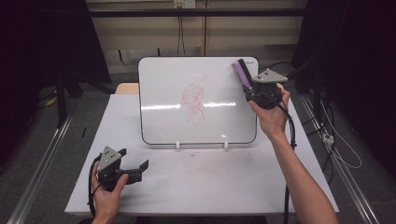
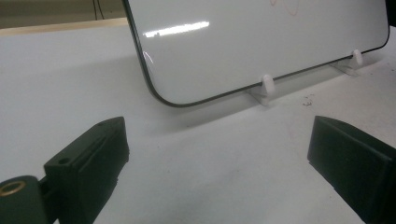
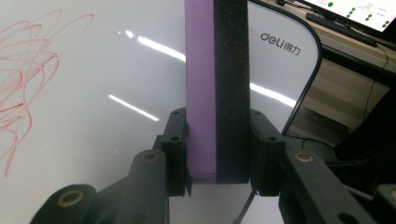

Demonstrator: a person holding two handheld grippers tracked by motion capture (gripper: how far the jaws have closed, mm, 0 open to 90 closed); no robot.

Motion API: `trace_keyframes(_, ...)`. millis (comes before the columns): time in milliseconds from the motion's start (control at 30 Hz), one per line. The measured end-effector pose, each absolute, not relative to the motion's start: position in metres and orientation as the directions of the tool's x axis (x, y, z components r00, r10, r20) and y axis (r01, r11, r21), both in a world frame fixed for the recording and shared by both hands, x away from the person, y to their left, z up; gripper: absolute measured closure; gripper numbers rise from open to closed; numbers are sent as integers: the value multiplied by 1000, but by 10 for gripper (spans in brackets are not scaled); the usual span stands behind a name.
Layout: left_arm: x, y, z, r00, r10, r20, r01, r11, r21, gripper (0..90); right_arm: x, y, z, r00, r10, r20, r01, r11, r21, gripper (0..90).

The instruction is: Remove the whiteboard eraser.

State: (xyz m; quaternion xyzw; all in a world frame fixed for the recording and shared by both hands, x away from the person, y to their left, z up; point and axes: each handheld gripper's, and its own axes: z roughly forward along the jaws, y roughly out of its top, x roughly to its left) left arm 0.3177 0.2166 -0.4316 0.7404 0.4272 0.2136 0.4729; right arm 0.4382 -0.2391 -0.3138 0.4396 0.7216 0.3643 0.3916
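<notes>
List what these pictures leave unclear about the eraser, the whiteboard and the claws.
- Eraser: its top end is cut off by the right gripper view's upper edge; whether it touches the whiteboard cannot be told.
- Red scribble: too small in the high view to read as any shape.
- Left claw: jaw bases cut off by the frame's bottom edge.

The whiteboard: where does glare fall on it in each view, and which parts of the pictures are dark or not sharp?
High view: a bright horizontal glare band crosses the whiteboard over the red scribble; the room around the table is very dark. Left gripper view: a short glare streak near the board's top; the near jaws are soft. Right gripper view: diagonal glare streaks beside the eraser, which the right gripper clamps.
</notes>
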Motion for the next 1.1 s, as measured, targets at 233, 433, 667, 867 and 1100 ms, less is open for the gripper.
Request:
trace_keyframes(233,318,217,-431,542,836,-88,431,-186,883,51,430,-242,-318,-322,924,-205,333,313,889,647)
trace_keyframes(433,317,215,-430,541,836,-92,427,-179,887,50,420,-240,-323,-366,911,-191,308,312,899,647)
trace_keyframes(667,319,210,-426,547,833,-87,418,-182,890,51,406,-233,-331,-420,890,-178,266,309,913,647)
trace_keyframes(867,322,198,-421,572,816,-88,397,-181,900,51,397,-235,-342,-457,886,-80,269,223,937,647)
trace_keyframes(1100,328,186,-414,581,809,-87,376,-173,910,54,384,-234,-354,-478,876,-61,253,203,946,648)
